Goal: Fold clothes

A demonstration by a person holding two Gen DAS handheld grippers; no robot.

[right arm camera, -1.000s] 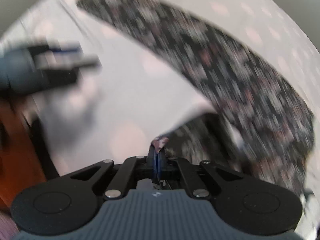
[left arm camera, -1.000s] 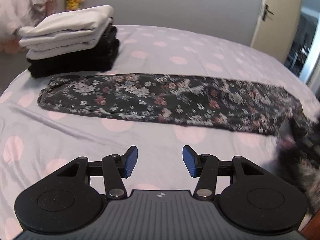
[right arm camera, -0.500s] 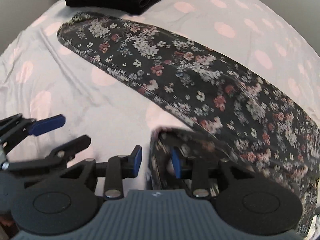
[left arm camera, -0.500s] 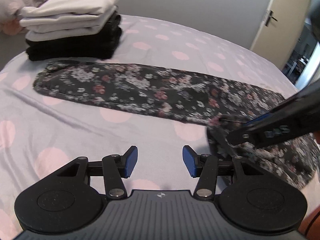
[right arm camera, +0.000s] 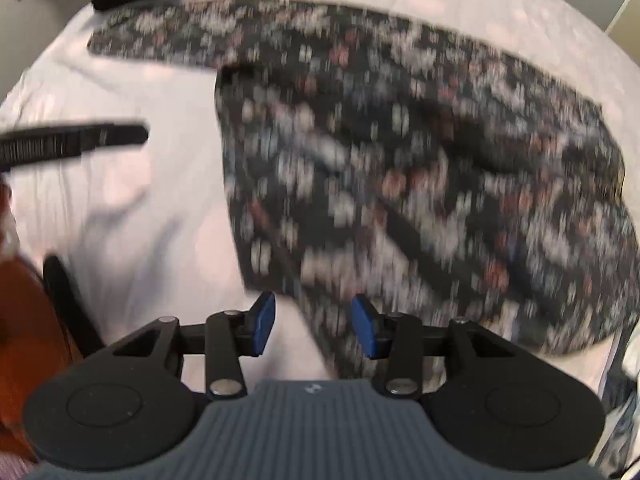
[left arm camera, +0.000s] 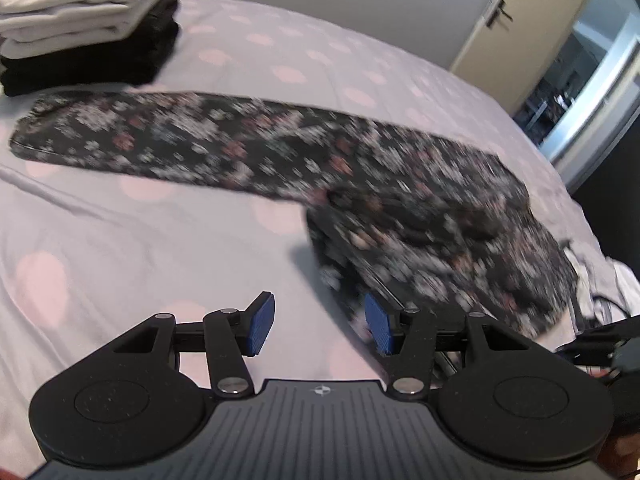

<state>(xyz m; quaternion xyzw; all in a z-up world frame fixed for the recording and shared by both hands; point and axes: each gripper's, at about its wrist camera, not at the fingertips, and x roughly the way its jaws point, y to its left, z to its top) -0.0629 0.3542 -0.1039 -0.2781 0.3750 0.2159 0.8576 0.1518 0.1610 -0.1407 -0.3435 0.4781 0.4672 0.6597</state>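
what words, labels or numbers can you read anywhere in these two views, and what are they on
No readable words or numbers in either view.
Left gripper: a small round emblem on its grey ribbed body, no letters.
Right gripper: a small pale mark on its body, too blurred to read.
Door: a faint mark near its top, too small to read.

One floral garment (left arm camera: 280,148), dark with small pale and reddish flowers, lies along one bed (left arm camera: 120,248) covered in a pale sheet with pink dots. One stack of folded clothes (left arm camera: 88,28) sits at the far corner: about three light pieces on top and dark pieces beneath, whose number cannot be told. Two hand-held grippers show, the left hand-held gripper (left arm camera: 318,326) and the right hand-held gripper (right arm camera: 314,324), each with two blue pads. One door (left arm camera: 524,20) stands behind.
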